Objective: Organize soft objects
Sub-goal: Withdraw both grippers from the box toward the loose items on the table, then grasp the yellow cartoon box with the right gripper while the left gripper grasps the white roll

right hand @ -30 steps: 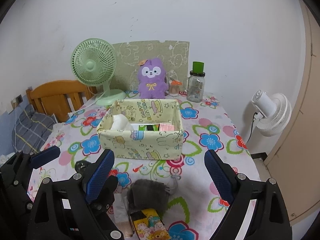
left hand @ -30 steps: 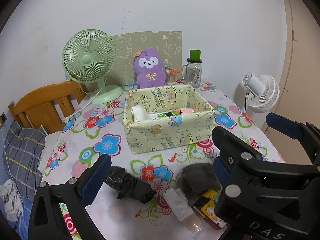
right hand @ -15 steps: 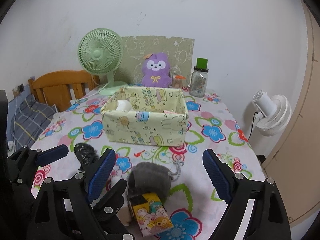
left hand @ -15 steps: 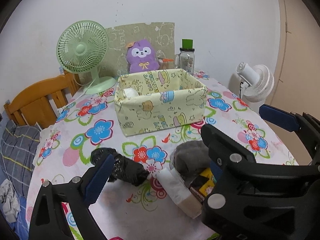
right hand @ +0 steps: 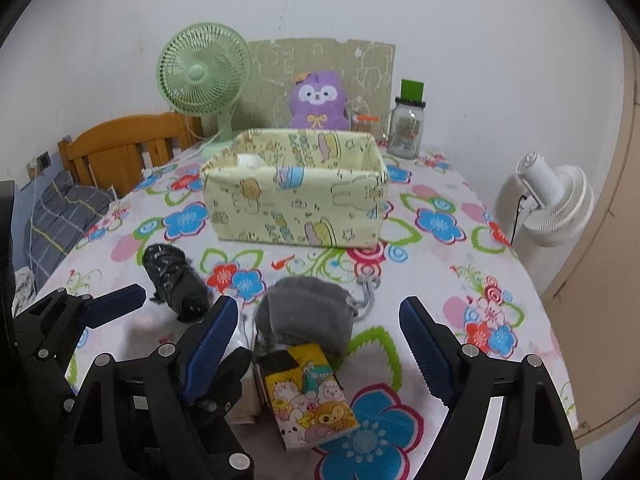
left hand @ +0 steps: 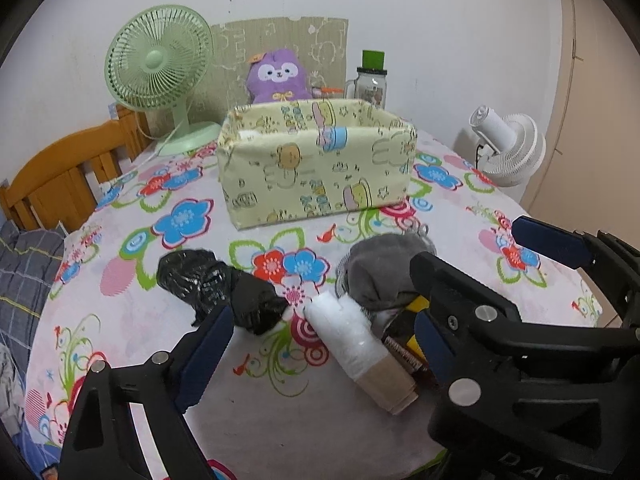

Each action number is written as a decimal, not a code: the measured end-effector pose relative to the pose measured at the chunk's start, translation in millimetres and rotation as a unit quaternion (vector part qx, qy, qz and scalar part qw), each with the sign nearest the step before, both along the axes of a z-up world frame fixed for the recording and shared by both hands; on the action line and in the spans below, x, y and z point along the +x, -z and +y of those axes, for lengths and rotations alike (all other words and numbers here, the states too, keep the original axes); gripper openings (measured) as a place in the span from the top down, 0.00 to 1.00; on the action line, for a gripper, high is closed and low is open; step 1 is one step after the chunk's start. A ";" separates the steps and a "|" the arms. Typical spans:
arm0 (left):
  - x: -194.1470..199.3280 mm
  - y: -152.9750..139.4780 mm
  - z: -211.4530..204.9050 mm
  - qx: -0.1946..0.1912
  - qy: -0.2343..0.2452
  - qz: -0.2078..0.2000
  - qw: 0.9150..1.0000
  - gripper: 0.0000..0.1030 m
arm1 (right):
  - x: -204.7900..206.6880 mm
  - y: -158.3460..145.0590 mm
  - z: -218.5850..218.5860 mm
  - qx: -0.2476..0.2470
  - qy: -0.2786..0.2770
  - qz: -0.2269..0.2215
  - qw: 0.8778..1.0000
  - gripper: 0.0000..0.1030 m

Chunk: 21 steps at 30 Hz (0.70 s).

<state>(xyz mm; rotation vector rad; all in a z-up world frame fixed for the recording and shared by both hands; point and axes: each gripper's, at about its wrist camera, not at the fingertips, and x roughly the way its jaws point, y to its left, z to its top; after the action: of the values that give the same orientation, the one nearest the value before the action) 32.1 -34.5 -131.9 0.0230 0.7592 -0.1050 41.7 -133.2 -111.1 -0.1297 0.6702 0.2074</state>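
Note:
On the flowered tablecloth lie a crumpled black plastic bag [left hand: 216,284] [right hand: 172,280], a white roll [left hand: 352,336], a grey soft pouch [left hand: 380,272] [right hand: 308,312] and a cartoon tissue packet [right hand: 308,392]. Behind them stands a yellow fabric box [left hand: 316,168] [right hand: 296,200]. My left gripper [left hand: 320,328] hovers over the white roll and the bag's end, jaws closing, pads touching nothing. My right gripper [right hand: 318,308] straddles the grey pouch from above, jaws closing, pads clear of it. The two grippers overlap side by side.
At the back stand a green fan [left hand: 160,64], a purple plush [left hand: 278,76] and a glass jar with a green lid [left hand: 372,80]. A white fan [left hand: 508,148] is off the table's right edge. A wooden chair [left hand: 60,176] is on the left.
Both grippers have sunk toward the table and tilted lower, so the bag, roll and pouch now sit between the fingers. Both pairs of jaws have narrowed slightly.

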 end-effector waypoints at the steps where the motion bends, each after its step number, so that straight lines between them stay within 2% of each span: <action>1: 0.4 2.5 0.1 0.000 0.001 0.003 1.000 0.10 | 0.8 2.8 -0.3 0.000 0.000 0.004 1.000 0.17; 10: 4.7 24.8 0.7 -0.012 0.009 0.030 0.999 0.11 | 8.4 26.0 -1.0 -0.005 -0.005 0.033 0.999 0.18; 14: 5.5 30.5 -0.8 -0.012 0.013 0.035 0.999 0.11 | 12.7 33.1 1.3 -0.009 -0.011 0.045 0.999 0.22; 21: 3.1 38.1 -0.2 -0.018 0.020 0.045 0.999 0.11 | 17.7 46.4 -0.1 -0.003 -0.010 0.076 0.997 0.22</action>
<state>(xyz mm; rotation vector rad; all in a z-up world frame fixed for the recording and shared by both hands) 35.3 -34.8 -169.9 -0.0004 0.8460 -0.1588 59.4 -133.3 -157.5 -0.1269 0.8209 0.2365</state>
